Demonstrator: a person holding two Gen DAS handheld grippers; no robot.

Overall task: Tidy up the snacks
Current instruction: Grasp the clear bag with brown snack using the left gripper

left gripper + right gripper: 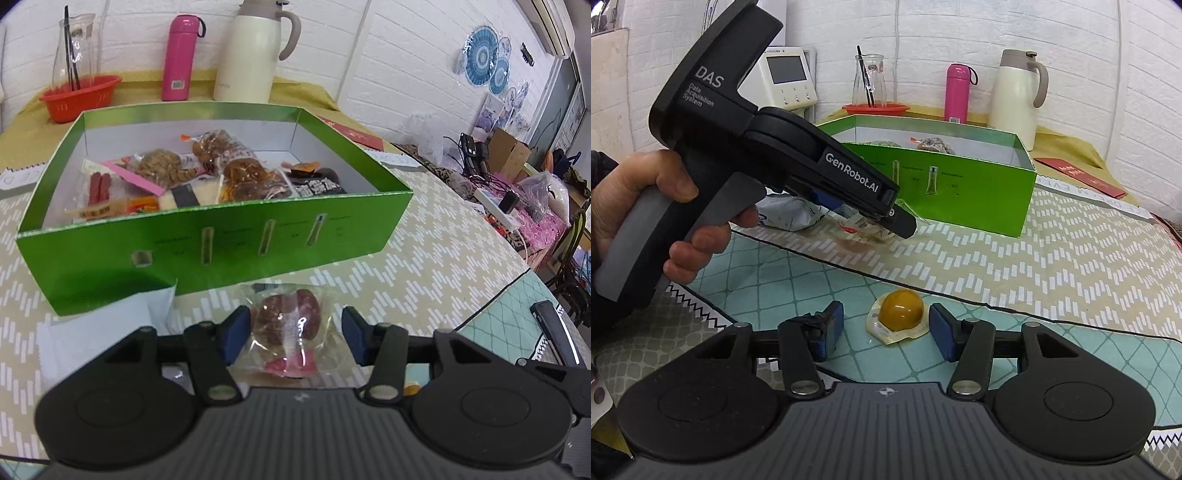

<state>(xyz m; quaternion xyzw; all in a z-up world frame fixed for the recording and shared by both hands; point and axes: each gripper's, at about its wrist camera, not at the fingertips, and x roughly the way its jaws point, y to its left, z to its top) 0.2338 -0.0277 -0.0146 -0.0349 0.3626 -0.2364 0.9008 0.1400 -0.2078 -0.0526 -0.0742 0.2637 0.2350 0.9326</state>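
Left gripper (293,338), marked "GenRobot.AI" and "DAS Data Acquisition System", has its blue pads about a clear-wrapped snack (291,328) before the green box (221,243); whether they press cannot be told. Right gripper (886,330) stands wide, holding nothing, around a yellow jelly cup (899,310).

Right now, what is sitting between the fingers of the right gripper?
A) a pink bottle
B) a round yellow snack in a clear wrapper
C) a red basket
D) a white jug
B: the round yellow snack lies on the teal mat between the open fingers of the right gripper, touching neither.
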